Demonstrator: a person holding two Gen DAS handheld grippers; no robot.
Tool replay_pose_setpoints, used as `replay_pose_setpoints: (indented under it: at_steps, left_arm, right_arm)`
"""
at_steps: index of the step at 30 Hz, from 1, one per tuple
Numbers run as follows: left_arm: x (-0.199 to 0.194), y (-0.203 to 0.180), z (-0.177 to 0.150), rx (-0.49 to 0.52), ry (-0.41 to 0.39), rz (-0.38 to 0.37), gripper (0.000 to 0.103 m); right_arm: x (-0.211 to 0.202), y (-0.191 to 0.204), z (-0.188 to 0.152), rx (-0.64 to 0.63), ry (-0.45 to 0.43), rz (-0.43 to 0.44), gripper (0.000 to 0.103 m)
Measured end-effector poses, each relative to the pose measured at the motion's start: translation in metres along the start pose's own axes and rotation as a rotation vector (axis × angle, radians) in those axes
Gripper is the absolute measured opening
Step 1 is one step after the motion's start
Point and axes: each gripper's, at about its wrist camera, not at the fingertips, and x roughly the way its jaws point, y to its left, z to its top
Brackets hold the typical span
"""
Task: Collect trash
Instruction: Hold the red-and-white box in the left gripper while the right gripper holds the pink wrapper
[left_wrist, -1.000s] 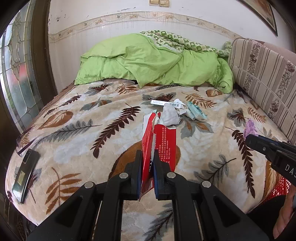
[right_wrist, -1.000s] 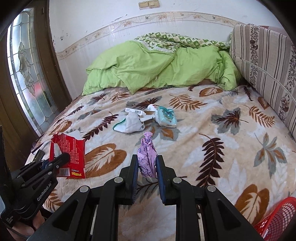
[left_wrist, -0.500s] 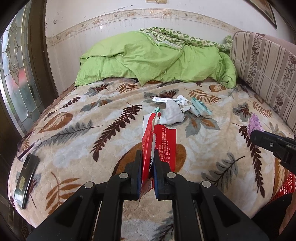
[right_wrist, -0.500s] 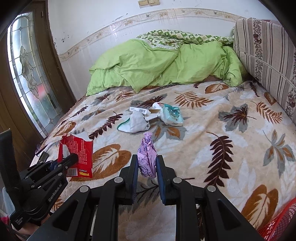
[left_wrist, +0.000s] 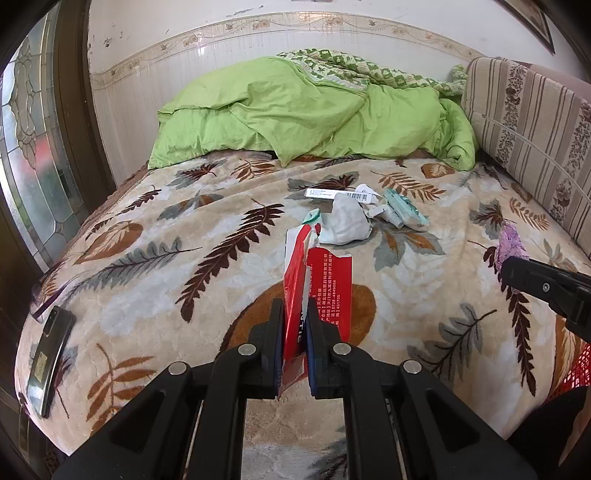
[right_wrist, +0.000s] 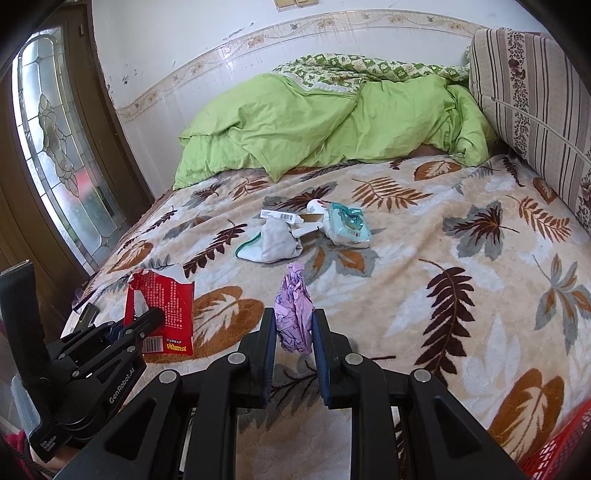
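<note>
My left gripper (left_wrist: 295, 314) is shut on a torn red packet (left_wrist: 325, 280), held upright above the leaf-patterned bed. From the right wrist view the same red packet (right_wrist: 162, 306) shows at the lower left in the left gripper (right_wrist: 147, 321). My right gripper (right_wrist: 293, 317) is shut on a crumpled purple wrapper (right_wrist: 293, 312); that purple wrapper (left_wrist: 511, 243) also shows at the right edge of the left wrist view. More trash lies mid-bed: a crumpled white cloth (right_wrist: 275, 242), a barcoded white strip (right_wrist: 280, 216) and a teal wipes pack (right_wrist: 347, 223).
A green duvet (right_wrist: 325, 125) is piled at the bed's far end, a striped cushion (right_wrist: 535, 92) stands at the right. A dark phone (left_wrist: 50, 360) lies at the bed's left edge. A red mesh basket (right_wrist: 561, 454) sits at the lower right. A glass door is at the left.
Both grippers keep their grips. The views have pulled back and tipped slightly, so the bed and trash pile sit a bit lower in frame; nothing on the bed has moved.
</note>
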Motion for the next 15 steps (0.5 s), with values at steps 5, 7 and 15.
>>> replay_pose_setpoints:
  at_steps: [5,7,15]
  left_arm:
    - [0.0012,-0.0015,0.0004,0.0,-0.001,-0.002,0.01]
    - [0.0019,-0.0023,0.0006,0.0,-0.002,-0.003,0.01]
    - [0.0016,-0.0022,0.0005,-0.001,-0.002,-0.002,0.01]
  right_arm:
    - [-0.0008,-0.0015,-0.0006,0.004,-0.004,-0.004,0.02]
    - [-0.0023,-0.004,-0.0007,0.009,-0.006,-0.005,0.02]
    - [-0.0032,-0.005,-0.0009,0.009,-0.007,-0.006,0.02]
